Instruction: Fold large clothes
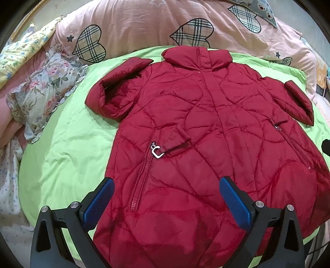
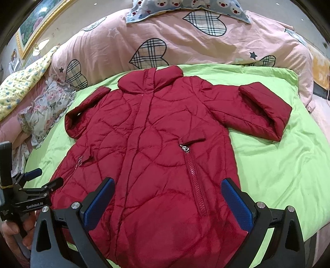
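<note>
A dark red quilted coat [image 1: 198, 127] lies flat, front up, on a green sheet [image 1: 68, 144], collar at the far side and both sleeves bent inward at the cuffs. It also shows in the right wrist view [image 2: 148, 144]. My left gripper [image 1: 167, 198] is open and empty, hovering over the coat's lower left part near a zip pocket [image 1: 142, 181]. My right gripper [image 2: 168, 200] is open and empty over the lower right part beside the other zip pocket [image 2: 196, 179]. The left gripper [image 2: 44, 179] also shows at the left edge of the right wrist view.
A pink duvet with checked hearts [image 2: 185, 41] lies behind the coat. A floral cloth [image 1: 41, 96] and a yellow quilt [image 1: 24, 51] lie at the left. A blue patterned pillow [image 2: 185, 6] sits at the back. The green sheet [image 2: 278, 165] spreads right of the coat.
</note>
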